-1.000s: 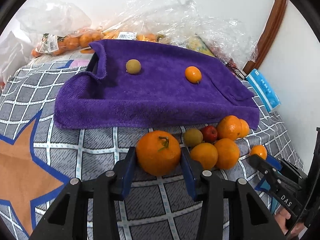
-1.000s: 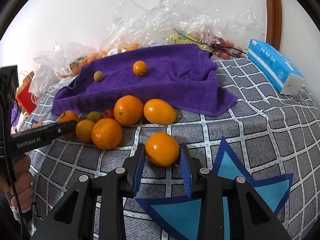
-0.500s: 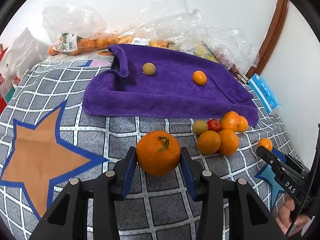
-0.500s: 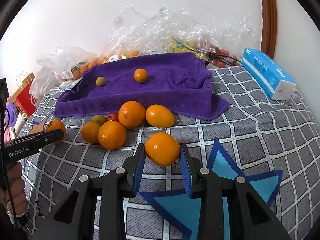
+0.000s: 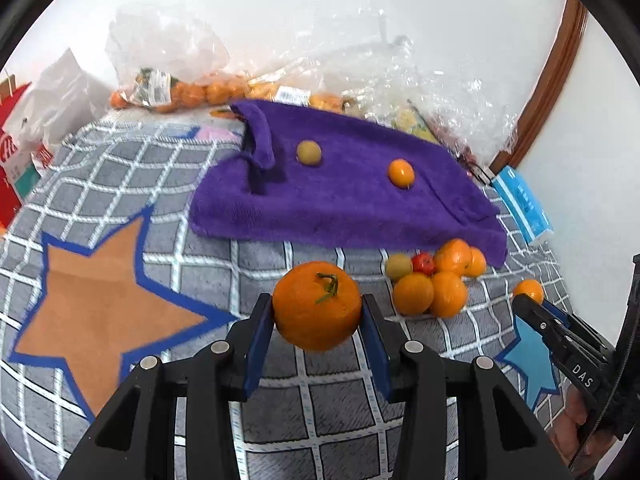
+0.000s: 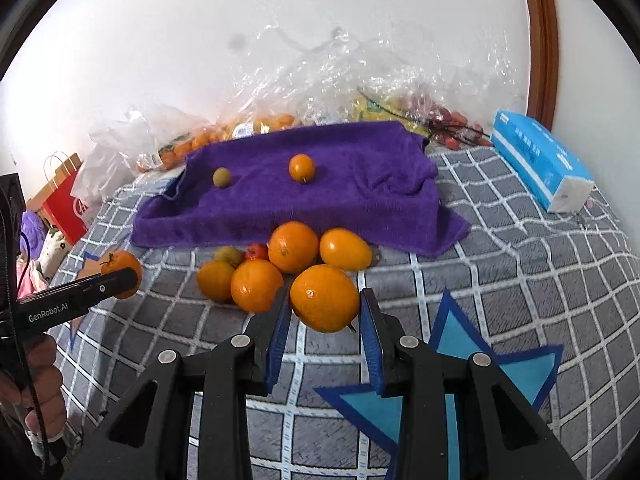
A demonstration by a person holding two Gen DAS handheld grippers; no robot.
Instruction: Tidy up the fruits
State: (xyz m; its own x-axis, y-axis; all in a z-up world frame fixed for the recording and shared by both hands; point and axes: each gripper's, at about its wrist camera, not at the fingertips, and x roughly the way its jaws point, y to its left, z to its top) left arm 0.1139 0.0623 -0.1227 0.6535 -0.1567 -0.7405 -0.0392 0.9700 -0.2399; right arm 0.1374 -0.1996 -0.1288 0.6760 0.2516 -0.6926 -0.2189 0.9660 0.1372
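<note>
Each hand-held gripper grasps one fruit above the checked bed cover (image 5: 120,168), presumably to carry it to the purple towel (image 5: 344,200). The left hand-held gripper (image 5: 318,322) clamps a stemmed orange (image 5: 317,306); the right hand-held gripper (image 6: 325,316) clamps a smooth orange (image 6: 324,298) near the fruit pile (image 6: 280,264).

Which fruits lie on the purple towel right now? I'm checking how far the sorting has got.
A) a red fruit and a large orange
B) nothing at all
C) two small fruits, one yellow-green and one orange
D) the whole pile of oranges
C: the purple towel bears only a small yellow-green fruit and a small orange fruit; the pile of oranges sits on the bedspread in front of it.
</note>
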